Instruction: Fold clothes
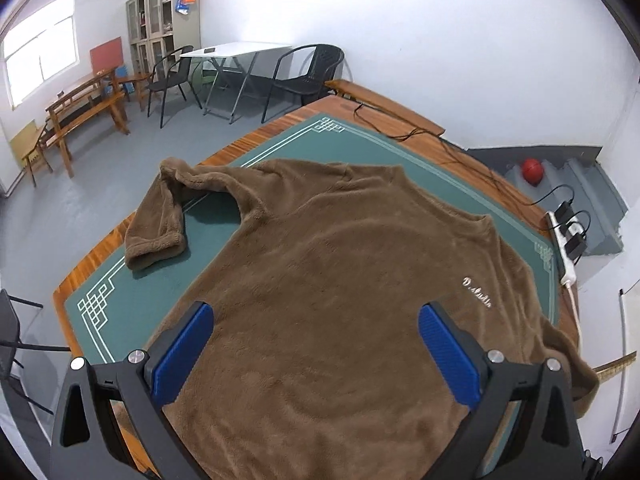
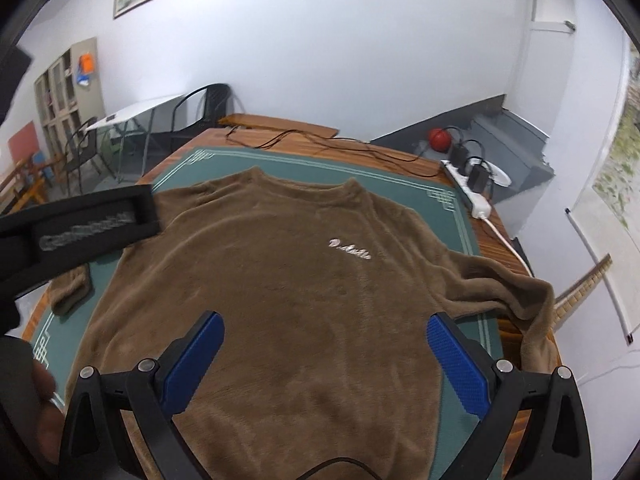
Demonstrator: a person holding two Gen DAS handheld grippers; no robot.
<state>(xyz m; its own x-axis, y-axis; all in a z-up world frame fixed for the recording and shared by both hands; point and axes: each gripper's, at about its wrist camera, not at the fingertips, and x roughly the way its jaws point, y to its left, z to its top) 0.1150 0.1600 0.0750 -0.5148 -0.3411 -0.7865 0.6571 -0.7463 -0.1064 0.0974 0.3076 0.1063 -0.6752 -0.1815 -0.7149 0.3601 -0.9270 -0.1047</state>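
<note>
the brown fleece sweater (image 1: 320,260) lies flat, front up on the green mat (image 1: 120,300), ready for folding, so both the left gripper (image 1: 316,324) and right gripper (image 2: 325,334) hover wide open, holding nothing.

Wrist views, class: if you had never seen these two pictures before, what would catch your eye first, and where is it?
First, the brown fleece sweater spread front-up over the green mat on the wooden table, white lettering on its chest. Next, each open gripper, the left gripper and right gripper, hovers over its lower half. One sleeve lies bent at the left; the other droops off the right edge.
</note>
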